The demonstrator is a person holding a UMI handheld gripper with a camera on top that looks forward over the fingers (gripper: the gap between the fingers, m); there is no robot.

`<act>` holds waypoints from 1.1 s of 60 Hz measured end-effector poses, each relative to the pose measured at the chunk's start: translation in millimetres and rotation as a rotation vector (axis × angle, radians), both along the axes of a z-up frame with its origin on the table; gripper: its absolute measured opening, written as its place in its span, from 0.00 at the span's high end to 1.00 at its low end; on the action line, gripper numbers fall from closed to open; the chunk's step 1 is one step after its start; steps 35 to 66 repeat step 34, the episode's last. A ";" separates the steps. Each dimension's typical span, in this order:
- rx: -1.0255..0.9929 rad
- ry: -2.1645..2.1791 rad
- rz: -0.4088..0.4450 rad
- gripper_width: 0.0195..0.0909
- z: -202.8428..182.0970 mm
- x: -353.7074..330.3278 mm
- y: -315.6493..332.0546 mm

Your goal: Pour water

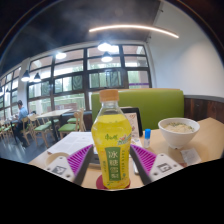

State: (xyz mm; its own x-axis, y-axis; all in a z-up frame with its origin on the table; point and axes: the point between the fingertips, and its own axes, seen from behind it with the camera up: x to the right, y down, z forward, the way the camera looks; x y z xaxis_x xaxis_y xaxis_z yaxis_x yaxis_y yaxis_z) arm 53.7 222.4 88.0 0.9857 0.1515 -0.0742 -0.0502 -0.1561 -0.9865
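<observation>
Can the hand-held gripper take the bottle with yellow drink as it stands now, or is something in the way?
Probably yes. The bottle stands upright between the fingers of the hand-held gripper, and nothing lies between it and the purple pads. The bowl stands apart, off to one side.

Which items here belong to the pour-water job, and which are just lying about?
Job items:
- bottle with orange cap and yellow-green label, upright between the fingers
- gripper, its pads at the bottle's sides; whether both press on it cannot be told
- bowl, beyond the fingers, possibly the pour target

Lying about:
- papers on the table
- green bench behind
</observation>
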 end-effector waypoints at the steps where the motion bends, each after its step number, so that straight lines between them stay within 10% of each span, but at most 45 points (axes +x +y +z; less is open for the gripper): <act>1: 0.002 0.008 0.006 0.06 3.0 -1.6 -3.6; 23: 0.105 -0.052 -0.045 0.11 88.6 -22.0 -186.9; 34: 0.085 -0.011 -0.015 0.11 71.1 -49.6 -281.8; 66: 0.085 -0.011 -0.015 0.11 71.1 -49.6 -281.8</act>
